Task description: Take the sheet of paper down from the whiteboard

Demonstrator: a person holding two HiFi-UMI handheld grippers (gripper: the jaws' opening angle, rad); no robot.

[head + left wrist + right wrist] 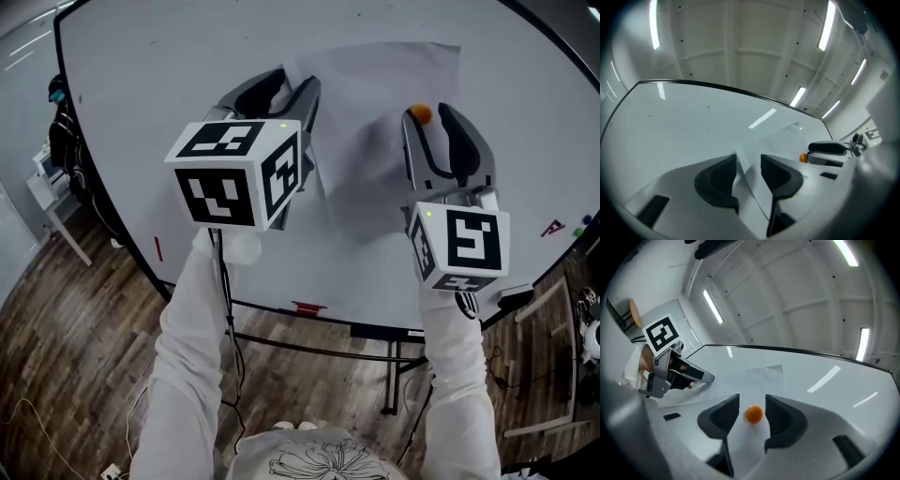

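Nearest the camera, both grippers are raised at the whiteboard (141, 66). Left gripper (298, 86): jaws wide apart, nothing clamped; the sheet's left edge stands out from the board and runs up between the jaws, with no pad pressing on it. Right gripper (429, 122): jaws also fully apart, straddling an orange magnet (422, 112) with a gap on either side, so no hold on it. Beyond the jaws, the sheet (370, 94) lies against the board, pinned by that magnet near its right side; no other fastener is visible. Status, as a judgement: removal has not been achieved, since the paper is still up and neither gripper has a grip. Left to do: close on the magnet and pull it off, pinch the loose edge, then lift the sheet clear of the board.
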